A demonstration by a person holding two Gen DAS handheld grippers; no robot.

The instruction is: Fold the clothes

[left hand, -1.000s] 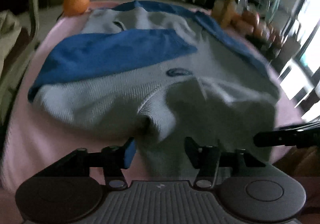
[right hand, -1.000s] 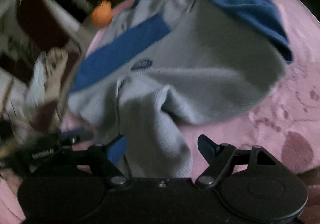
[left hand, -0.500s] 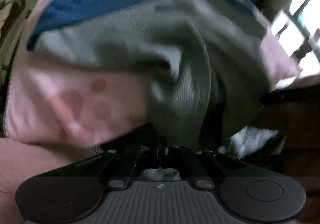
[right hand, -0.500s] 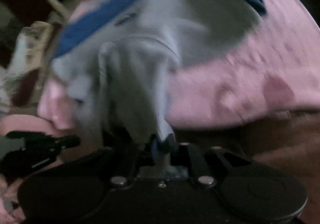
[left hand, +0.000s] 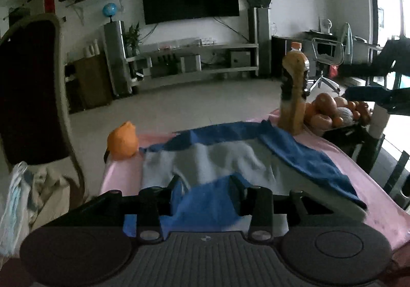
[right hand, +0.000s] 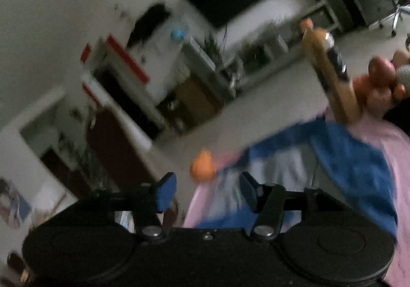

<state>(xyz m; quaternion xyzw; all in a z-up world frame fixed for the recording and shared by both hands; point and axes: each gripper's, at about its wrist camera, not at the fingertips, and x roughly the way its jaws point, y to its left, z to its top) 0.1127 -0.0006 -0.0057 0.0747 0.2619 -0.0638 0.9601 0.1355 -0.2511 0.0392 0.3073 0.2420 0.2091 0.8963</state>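
Note:
A grey sweater [left hand: 217, 158] with blue sleeves lies spread on the pink-covered table [left hand: 364, 171]. My left gripper [left hand: 206, 184] hovers over its near edge. Its jaws are opening, and blue and grey cloth shows between the fingers with no pad pressing on it. In the blurred, tilted right wrist view, my right gripper [right hand: 208, 190] is above the table's near left corner. Its jaws are also opening, with nothing between them. The sweater [right hand: 353, 166] lies beyond and to its right. A dark finger [left hand: 364, 93] of the right gripper shows at the right edge of the left wrist view.
An orange round thing [left hand: 123, 142] sits at the table's far left corner. A tall orange bottle [left hand: 293, 97] and a pile of fruit [left hand: 333, 112] stand at the far right. A chair [left hand: 28, 97] with heaped cloth [left hand: 30, 197] is on the left, and chair backs [left hand: 394, 179] on the right.
Half a second ago both grippers were shut on the sweater's grey hem. Both have since risen and tipped up toward the room, and their jaws have parted, letting the cloth go.

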